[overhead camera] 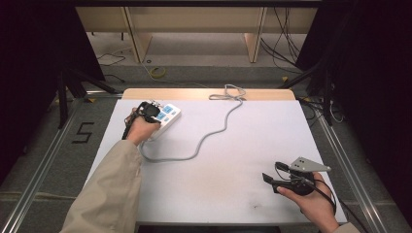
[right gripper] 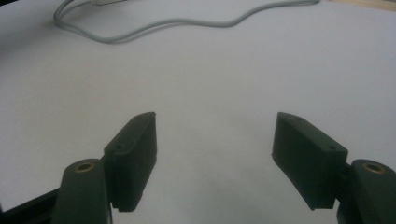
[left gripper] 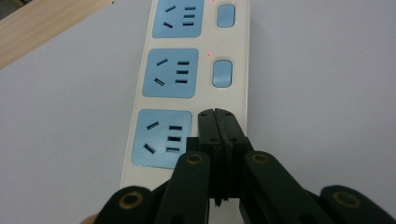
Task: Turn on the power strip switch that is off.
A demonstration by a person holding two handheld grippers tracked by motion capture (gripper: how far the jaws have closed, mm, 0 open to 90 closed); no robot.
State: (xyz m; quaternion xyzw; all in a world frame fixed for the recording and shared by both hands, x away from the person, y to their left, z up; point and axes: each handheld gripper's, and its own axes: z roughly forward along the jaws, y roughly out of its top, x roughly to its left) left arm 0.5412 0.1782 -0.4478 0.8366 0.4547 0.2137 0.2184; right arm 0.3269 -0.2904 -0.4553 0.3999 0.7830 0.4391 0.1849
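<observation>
A white power strip (overhead camera: 165, 115) with blue sockets and blue switches lies at the table's back left; its grey cable (overhead camera: 214, 130) loops across the white table (overhead camera: 243, 160) to the back edge. My left gripper (overhead camera: 151, 110) is over the strip's near end. In the left gripper view its jaws are shut together with nothing between them, and the left gripper (left gripper: 217, 115) has its tips over the power strip (left gripper: 196, 70) beside the nearest socket (left gripper: 161, 137), where that socket's switch is hidden. Small red lights glow by the two farther switches (left gripper: 221, 73). My right gripper (overhead camera: 272, 173) is held open near the front right; the right gripper (right gripper: 215, 128) is above bare table.
The cable (right gripper: 159, 24) runs across the far part of the right gripper view. A wooden strip (overhead camera: 204, 93) borders the table's back edge. On the floor lie a "5" marker (overhead camera: 82, 132) at the left and a yellow roll (overhead camera: 157, 73) behind. Black stands flank both sides.
</observation>
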